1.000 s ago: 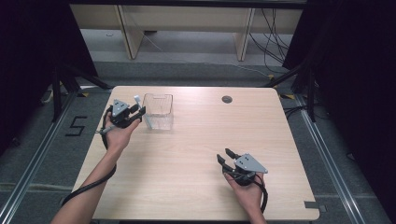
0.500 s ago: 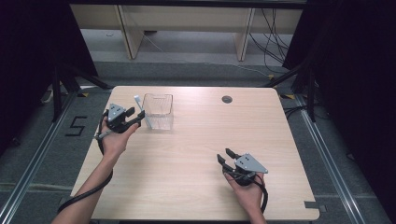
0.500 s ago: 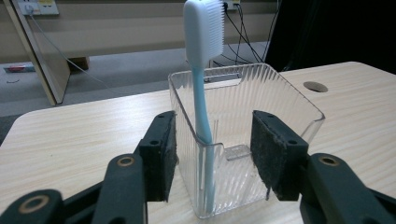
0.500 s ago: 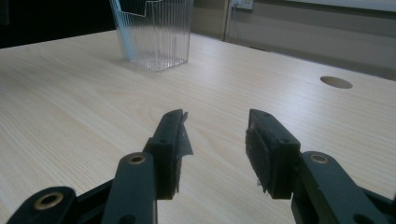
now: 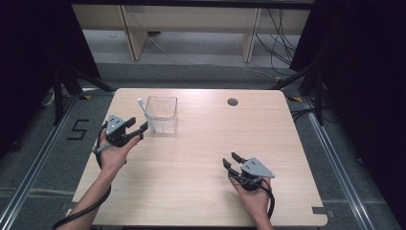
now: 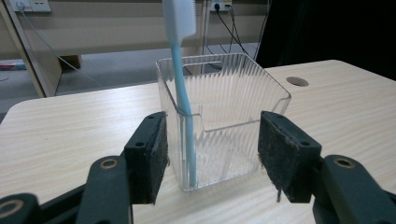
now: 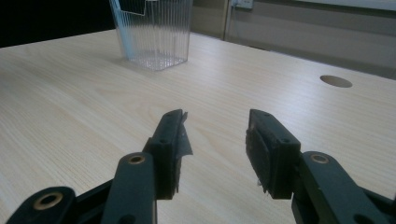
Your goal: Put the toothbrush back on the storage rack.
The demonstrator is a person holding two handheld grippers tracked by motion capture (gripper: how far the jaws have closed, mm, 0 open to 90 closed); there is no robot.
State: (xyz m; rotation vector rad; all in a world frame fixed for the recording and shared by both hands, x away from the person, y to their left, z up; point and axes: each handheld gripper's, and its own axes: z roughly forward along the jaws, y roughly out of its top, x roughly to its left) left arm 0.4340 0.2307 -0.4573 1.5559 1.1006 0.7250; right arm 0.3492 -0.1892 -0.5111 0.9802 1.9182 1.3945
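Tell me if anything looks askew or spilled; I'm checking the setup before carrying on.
Nothing stands out. The toothbrush leans, bristles up, in a corner of the clear container, which stands upright on the table. Nothing is spilled. The left gripper has just been opening, holding nothing.

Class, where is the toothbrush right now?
The toothbrush stands head-up in the clear container at the table's far left, just beyond the open left gripper.

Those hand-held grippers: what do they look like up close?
Each gripper, left and right, is black with a grey three-cornered plate on top and a black cable trailing behind. The jaws are flat black bars with dark rough pads and brass-coloured rivets. The forearms are bare.
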